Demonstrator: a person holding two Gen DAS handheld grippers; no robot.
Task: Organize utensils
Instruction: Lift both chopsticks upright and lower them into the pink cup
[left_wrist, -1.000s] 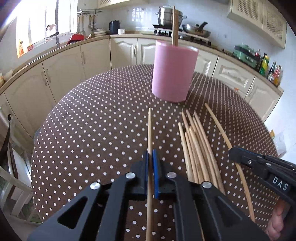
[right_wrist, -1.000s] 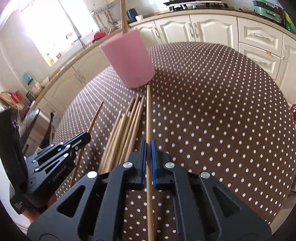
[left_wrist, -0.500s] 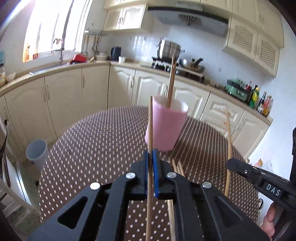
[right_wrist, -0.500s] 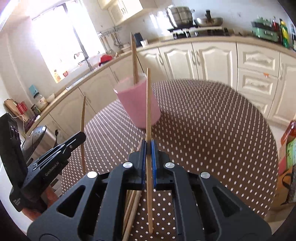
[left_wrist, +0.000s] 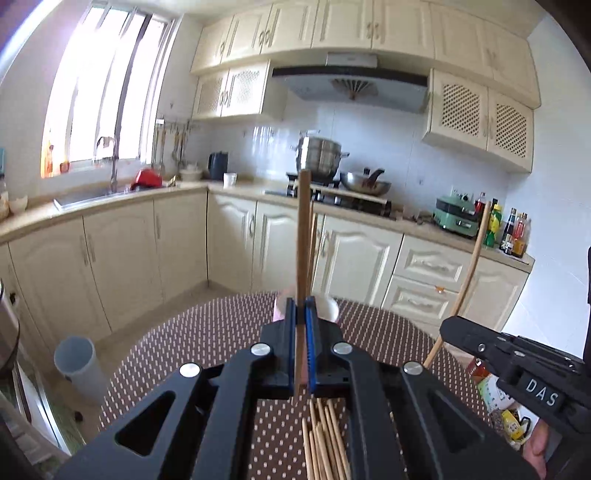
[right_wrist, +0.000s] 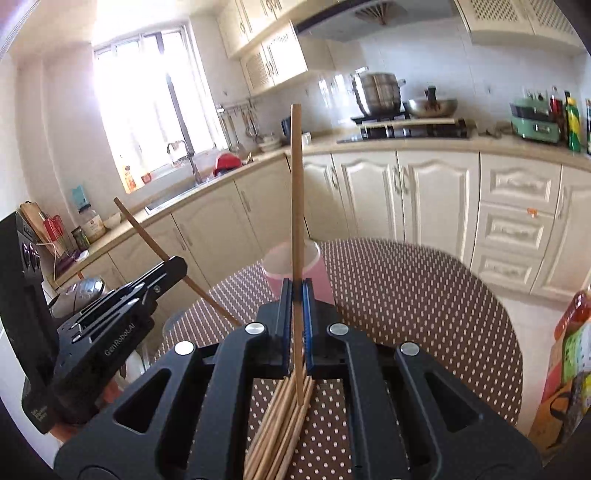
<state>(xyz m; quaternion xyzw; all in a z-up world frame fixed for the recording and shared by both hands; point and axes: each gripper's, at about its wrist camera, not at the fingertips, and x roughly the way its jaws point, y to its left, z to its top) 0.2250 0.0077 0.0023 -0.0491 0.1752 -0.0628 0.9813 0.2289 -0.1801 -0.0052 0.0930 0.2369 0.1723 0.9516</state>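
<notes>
Two black hand-held grippers with blue finger pads are raised above a round surface (right_wrist: 424, 295) covered in brown cloth with white polka dots, each clamped shut on one long wooden chopstick. The left hand-held gripper (left_wrist: 302, 306) pinches its wooden chopstick (left_wrist: 303, 236) so that the stick stands nearly upright in the left wrist view; from the right wrist view the same stick slants up and away from the tool. The right hand-held gripper (right_wrist: 296, 288) grips a second wooden chopstick (right_wrist: 296, 192) near its lower part, its bottom end hanging free just above the loose pile. That pile of wooden chopsticks (right_wrist: 280, 424) lies flat on the dotted cloth beneath both tools, fanned side by side; about seven or eight can be made out, though the gripper bodies hide part of the bundle and an exact count cannot be given. One pink cylindrical cup (right_wrist: 317, 273) stands upright farther back on the surface, directly beyond the fingertips, with one more chopstick standing in it, seen thinly in the left wrist view just right of the held stick. Part of a person's hand (left_wrist: 535, 450) shows under the right tool.
</notes>
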